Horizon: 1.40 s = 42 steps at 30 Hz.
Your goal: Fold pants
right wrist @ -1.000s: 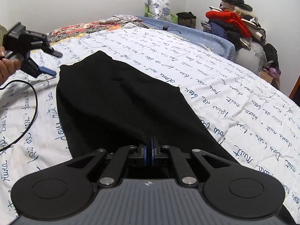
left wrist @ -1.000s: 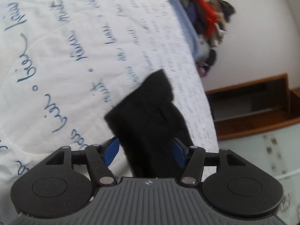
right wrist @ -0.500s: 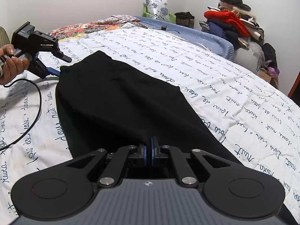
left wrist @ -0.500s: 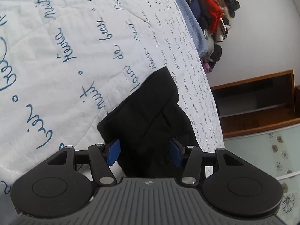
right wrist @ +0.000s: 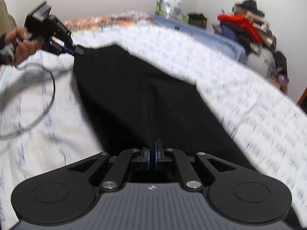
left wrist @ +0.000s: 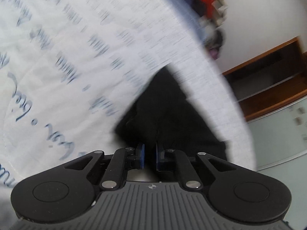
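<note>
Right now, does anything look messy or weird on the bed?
Nothing on the bed looks wrong. The black pants lie fairly flat on the white quilt, with a tool pinching each end. The only untidy spot is the heap of clothes piled beyond the bed's far corner.

One pants (right wrist: pixel 145 99), two claws (right wrist: pixel 152 156) (left wrist: pixel 149 156), one bed (right wrist: pixel 239 95), one cable (right wrist: pixel 44 103), perhaps one pillow (right wrist: pixel 169 4), one clothes heap (right wrist: pixel 247 26).
</note>
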Tool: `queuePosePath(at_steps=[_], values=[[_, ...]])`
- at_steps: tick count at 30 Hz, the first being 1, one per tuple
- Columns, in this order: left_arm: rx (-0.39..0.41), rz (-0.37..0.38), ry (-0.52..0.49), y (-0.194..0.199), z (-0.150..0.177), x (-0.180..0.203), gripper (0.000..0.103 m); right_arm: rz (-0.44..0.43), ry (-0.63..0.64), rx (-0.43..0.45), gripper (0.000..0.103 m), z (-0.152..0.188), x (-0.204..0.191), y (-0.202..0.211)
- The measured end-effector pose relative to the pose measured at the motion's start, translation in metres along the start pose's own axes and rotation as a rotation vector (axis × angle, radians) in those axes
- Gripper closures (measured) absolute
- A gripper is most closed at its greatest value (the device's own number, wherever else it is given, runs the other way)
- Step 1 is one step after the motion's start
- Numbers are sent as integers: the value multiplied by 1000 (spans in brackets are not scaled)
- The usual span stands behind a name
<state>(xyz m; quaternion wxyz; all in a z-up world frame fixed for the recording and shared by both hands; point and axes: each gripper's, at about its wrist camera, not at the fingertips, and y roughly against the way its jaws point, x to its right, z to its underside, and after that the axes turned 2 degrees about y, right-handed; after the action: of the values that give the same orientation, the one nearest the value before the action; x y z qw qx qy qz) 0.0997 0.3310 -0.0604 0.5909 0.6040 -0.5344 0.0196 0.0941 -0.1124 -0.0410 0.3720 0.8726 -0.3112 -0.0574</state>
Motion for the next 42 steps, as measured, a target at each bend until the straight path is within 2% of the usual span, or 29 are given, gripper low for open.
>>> queuePosePath(at_steps=[1,2,5,7,8,9,11,12,14,15,16,19,22,24,27,29,31,33,35,38,39,40,42], values=[[-3,19,30,-7,0,-8,83,-4,-15,-20,98,7,-1,-9],[5,40,43,-7,-1,-11,83,10,-19,-24,98,12,-4,-16],[25,84,56,6,0,-8,75,55,-11,11,95,14,-11,-18],[80,79,-8,23,6,1,65,92,-22,18,79,15,-12,-16],[106,78,-39,32,10,5,62,105,-44,26,75,18,-10,-11],[135,85,-66,41,14,9,62,111,-78,38,74,21,-6,-4],[198,100,-111,55,27,19,61,95,-212,91,73,32,9,19],[240,90,-128,61,35,24,60,83,-292,121,70,40,19,32],[328,78,-171,68,56,39,54,85,-502,197,52,63,45,63],[353,87,-188,67,68,47,51,94,-591,222,31,73,57,75],[373,96,-213,63,78,59,51,113,-707,248,17,87,75,90],[420,92,-375,48,122,94,49,203,-963,302,16,117,123,128],[373,149,-513,26,160,124,43,256,-1131,362,16,142,165,155],[341,180,-528,11,174,133,35,265,-1283,404,16,166,193,166],[287,222,-492,-11,182,142,34,245,-1520,438,16,207,226,167],[264,234,-480,-19,186,148,34,244,-1639,424,16,230,238,162],[247,260,-474,-20,188,155,32,283,-1696,393,17,244,241,158],[238,288,-462,-18,191,161,20,295,-1691,414,17,248,239,159],[222,315,-459,-19,194,168,13,304,-1673,403,17,248,238,155],[195,334,-504,-24,204,179,13,330,-1652,399,18,242,242,146],[187,333,-517,-27,208,182,13,343,-1630,418,44,241,240,148],[177,332,-525,-29,210,184,12,353,-1602,416,101,237,239,146],[156,328,-537,-33,214,187,10,352,-1581,364,99,234,242,139]])
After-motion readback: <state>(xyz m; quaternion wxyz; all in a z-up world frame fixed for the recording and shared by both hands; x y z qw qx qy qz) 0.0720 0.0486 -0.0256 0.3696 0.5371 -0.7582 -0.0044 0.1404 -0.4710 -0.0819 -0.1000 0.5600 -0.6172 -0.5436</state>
